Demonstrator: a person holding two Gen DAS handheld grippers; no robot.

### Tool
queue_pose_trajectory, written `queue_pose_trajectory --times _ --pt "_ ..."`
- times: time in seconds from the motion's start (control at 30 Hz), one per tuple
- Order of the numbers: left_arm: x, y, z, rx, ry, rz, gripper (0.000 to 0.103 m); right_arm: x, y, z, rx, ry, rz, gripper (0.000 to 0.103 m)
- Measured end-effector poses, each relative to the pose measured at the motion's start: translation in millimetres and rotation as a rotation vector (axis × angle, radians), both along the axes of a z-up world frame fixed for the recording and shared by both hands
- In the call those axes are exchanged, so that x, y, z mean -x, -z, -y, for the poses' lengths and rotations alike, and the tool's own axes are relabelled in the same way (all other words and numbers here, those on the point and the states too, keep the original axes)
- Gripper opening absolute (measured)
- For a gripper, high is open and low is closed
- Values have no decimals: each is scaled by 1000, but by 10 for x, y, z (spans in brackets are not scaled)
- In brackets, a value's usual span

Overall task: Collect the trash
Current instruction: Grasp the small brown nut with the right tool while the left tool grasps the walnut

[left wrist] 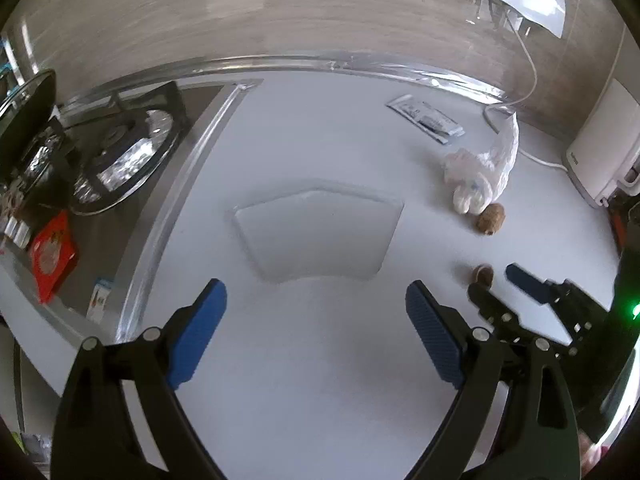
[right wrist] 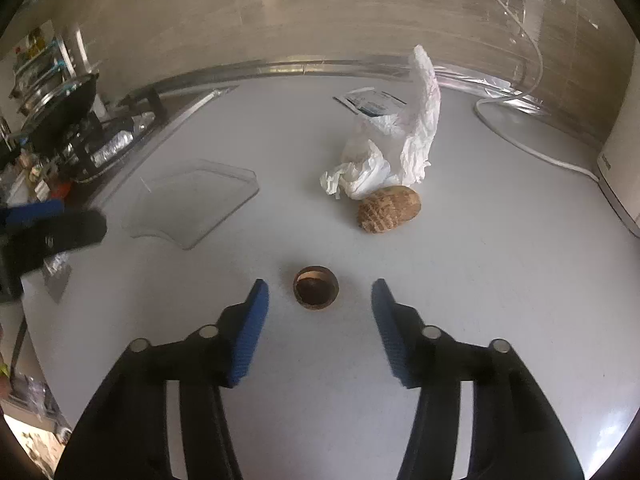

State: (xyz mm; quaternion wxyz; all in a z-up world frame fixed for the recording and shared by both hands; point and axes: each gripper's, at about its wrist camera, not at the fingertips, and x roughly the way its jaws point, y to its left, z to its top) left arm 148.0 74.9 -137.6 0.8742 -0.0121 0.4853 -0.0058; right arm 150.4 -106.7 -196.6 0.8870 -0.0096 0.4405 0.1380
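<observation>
Counter [right wrist: 460, 320]: we see a white worktop bearing all the trash.
Left gripper [left wrist: 316, 300]: we find its jaws spread wide, holding nothing, above bare counter before the clear tray [left wrist: 320, 236].
Right gripper [right wrist: 320, 298]: we find it spread, empty, touching nothing; the shell sits between its fingertips.
Crumpled bag [right wrist: 392, 148]: white, touching the brown husk [right wrist: 389, 209].
Shell half [right wrist: 316, 288]: small, hollow side up.
</observation>
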Motion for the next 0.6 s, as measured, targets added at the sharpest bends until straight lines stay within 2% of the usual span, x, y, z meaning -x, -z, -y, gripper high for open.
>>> queue_pose_trajectory --times 0.07,0.17,0.23,0.47,0.6 --pt "-58 -6 31 5 7 1 87 -25 17 -13 3 -11 1 47" --pt "-126 -7 75 0 12 5 87 -57 24 -38 9 -23 3 38" --pt "-162 6 100 -4 15 4 87 -72 43 -47 10 -32 -5 24" --pt "-263 44 202 20 33 -10 87 -47 32 29 -2 -24 -12 24" --pt "-286 79 406 44 102 -24 87 21 -53 277 -27 32 -8 24"
